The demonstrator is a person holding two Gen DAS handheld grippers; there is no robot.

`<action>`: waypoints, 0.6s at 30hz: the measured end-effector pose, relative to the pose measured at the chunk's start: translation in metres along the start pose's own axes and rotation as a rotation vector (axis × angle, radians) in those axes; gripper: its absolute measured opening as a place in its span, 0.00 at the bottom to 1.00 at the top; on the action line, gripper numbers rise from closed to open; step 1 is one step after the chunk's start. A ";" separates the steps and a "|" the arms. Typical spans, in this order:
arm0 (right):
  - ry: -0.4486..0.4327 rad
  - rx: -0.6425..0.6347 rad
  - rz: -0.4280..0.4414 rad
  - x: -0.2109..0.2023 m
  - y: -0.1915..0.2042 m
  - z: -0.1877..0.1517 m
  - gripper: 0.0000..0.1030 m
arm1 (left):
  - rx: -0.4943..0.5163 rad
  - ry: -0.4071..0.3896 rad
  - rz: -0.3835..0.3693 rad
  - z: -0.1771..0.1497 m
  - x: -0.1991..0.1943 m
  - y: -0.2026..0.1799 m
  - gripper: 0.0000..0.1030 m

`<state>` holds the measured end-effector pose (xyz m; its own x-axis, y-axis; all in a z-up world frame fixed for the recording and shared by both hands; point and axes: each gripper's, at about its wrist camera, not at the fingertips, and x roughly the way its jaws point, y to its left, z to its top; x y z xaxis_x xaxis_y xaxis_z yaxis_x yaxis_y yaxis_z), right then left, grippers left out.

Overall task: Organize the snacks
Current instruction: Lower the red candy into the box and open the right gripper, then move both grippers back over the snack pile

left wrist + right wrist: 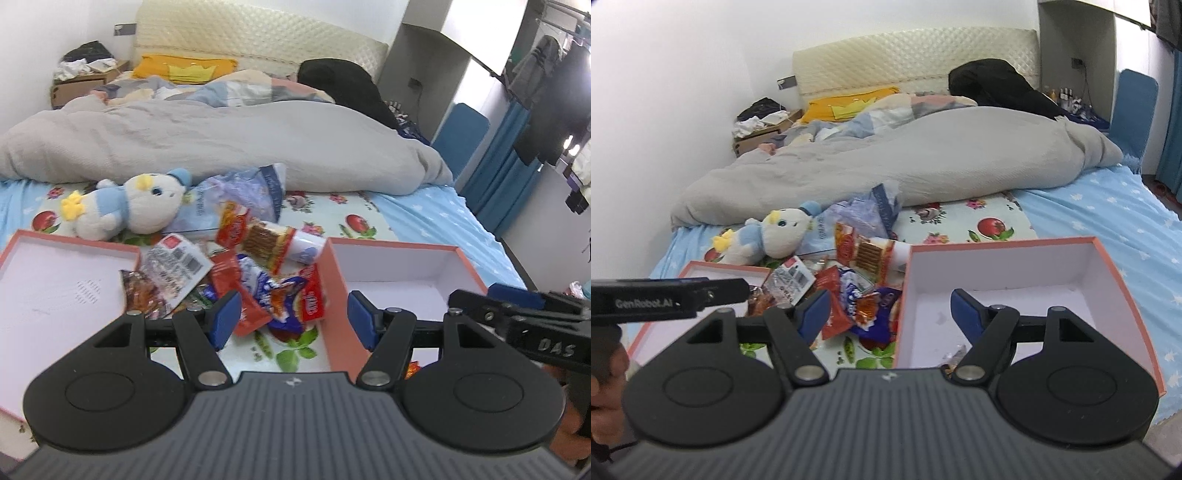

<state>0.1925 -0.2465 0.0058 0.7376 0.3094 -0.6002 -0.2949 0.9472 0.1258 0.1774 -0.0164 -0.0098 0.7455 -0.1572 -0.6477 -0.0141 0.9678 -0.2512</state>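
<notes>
A pile of snack packets (266, 291) (857, 306) in red, blue and clear wrappers lies on the bed between two pink-edged white boxes. The shallow left box (55, 295) (716, 271) is bare inside. The deeper right box (399, 273) (1015, 273) holds a small wrapper (955, 354) near its front wall. A biscuit pack (262, 240) (868, 254) tops the pile's far side. My left gripper (294, 319) hangs open above the pile's near edge, holding nothing. My right gripper (891, 315) is open and holds nothing, straddling the right box's left wall.
A white-and-blue plush toy (129, 206) (768, 240) and a large bluish bag (236, 192) lie behind the pile. A grey duvet (221, 140) covers the far half of the bed. The right gripper's black body (535, 332) shows over the right box.
</notes>
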 end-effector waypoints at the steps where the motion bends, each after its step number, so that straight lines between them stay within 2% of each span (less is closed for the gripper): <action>1: 0.004 -0.007 0.006 -0.001 0.004 0.000 0.71 | -0.007 0.004 0.002 -0.003 -0.002 0.006 0.67; 9: 0.087 -0.043 0.096 -0.011 0.049 0.014 0.71 | -0.033 0.028 0.053 -0.020 -0.009 0.050 0.67; 13: 0.182 -0.054 0.152 -0.011 0.075 0.022 0.71 | -0.086 0.036 0.082 -0.027 -0.009 0.078 0.67; 18: 0.227 -0.098 0.199 -0.006 0.105 0.037 0.71 | -0.130 0.048 0.125 -0.033 0.001 0.106 0.67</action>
<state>0.1794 -0.1463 0.0520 0.5086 0.4505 -0.7338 -0.4850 0.8540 0.1882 0.1543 0.0798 -0.0611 0.6998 -0.0492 -0.7127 -0.1931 0.9475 -0.2549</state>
